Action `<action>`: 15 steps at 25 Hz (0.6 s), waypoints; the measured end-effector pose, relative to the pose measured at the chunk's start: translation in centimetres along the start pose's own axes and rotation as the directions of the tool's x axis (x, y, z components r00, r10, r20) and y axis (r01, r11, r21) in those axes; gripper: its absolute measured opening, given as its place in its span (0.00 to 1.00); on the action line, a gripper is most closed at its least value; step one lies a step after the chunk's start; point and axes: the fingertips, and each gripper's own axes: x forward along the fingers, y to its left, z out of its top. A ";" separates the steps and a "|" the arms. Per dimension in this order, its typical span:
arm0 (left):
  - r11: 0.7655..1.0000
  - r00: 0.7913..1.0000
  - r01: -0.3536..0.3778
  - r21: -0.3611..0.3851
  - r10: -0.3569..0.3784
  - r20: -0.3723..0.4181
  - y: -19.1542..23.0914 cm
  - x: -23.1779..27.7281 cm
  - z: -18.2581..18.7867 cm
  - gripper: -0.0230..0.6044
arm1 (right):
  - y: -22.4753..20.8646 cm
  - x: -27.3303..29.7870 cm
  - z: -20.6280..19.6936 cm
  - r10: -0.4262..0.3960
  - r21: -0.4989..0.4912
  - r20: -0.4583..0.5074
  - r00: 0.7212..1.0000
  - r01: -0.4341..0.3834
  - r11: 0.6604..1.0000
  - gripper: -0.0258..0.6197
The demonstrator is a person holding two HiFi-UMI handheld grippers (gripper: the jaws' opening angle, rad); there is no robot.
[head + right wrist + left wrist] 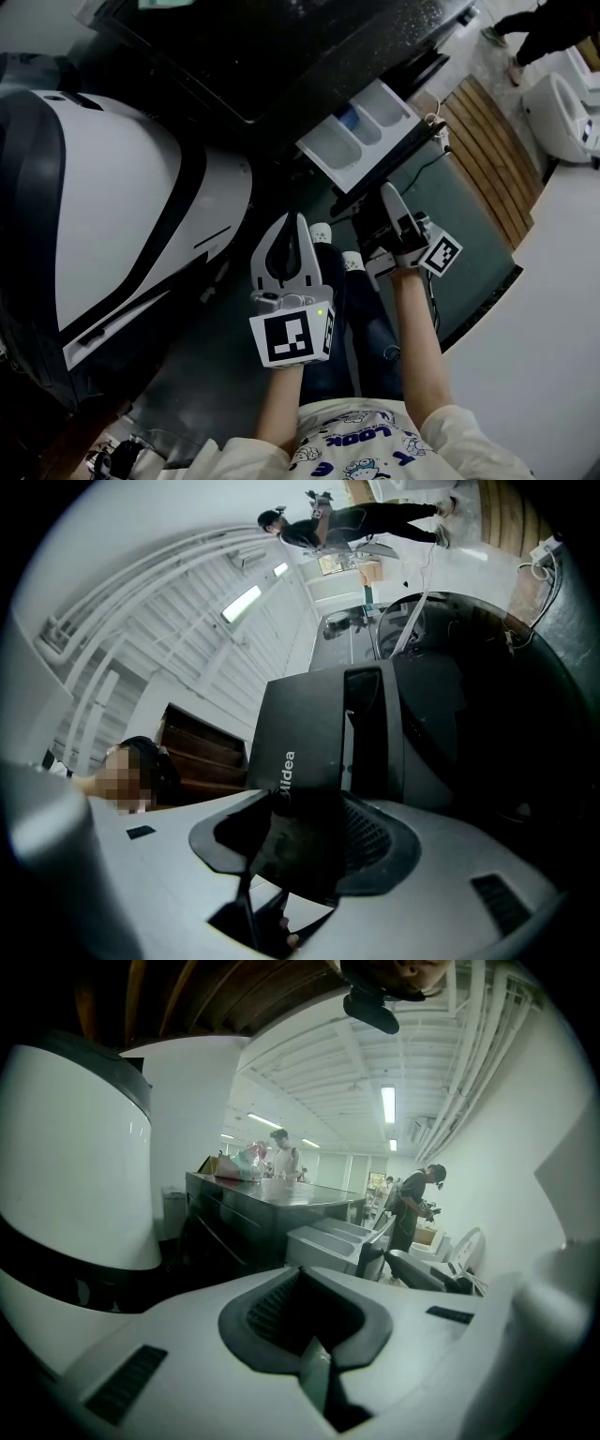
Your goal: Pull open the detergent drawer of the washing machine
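The washing machine (281,56) is dark and fills the top of the head view. Its white detergent drawer (361,141) stands pulled out, with its compartments showing; it also shows in the left gripper view as the drawer (328,1241). My right gripper (386,199) is shut on the drawer's dark front panel (398,173). In the right gripper view that panel (309,733), printed "Midea", runs into the gap of the right gripper (314,799). My left gripper (291,220) hangs lower left of the drawer, apart from it, shut and empty; in its own view the left gripper (300,1274) points towards the machine.
A large white and black rounded appliance (103,206) stands close on the left. A slatted wooden board (487,150) and a cable with a plug (439,136) lie to the right of the drawer. My legs and shoes (323,234) are under the grippers. A person (412,1208) stands further back.
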 end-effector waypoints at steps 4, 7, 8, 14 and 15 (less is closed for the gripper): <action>1.000 1.000 0.003 0.004 -0.003 0.002 -0.7 -0.3 -0.1 0.06 | 0.4 -0.9 0.2 0.003 0.002 0.001 1.000 -0.003 1.000 0.40; 1.000 1.000 0.001 0.005 -0.001 0.003 -1.1 -0.5 -0.3 0.06 | 0.6 -1.5 0.4 0.004 0.004 0.006 1.000 -0.004 1.000 0.40; 1.000 1.000 0.001 0.005 -0.001 0.004 -1.2 -0.6 -0.3 0.06 | 0.6 -1.6 0.4 0.004 0.004 0.006 1.000 -0.005 1.000 0.40; 1.000 1.000 0.001 0.008 -0.001 0.008 -2.0 -1.1 -0.7 0.06 | 1.0 -2.8 0.6 0.006 0.001 0.003 1.000 -0.006 1.000 0.40; 1.000 1.000 0.002 0.008 -0.002 0.008 -2.2 -1.2 -0.7 0.06 | 1.1 -3.0 0.6 0.005 0.001 0.003 1.000 -0.005 1.000 0.40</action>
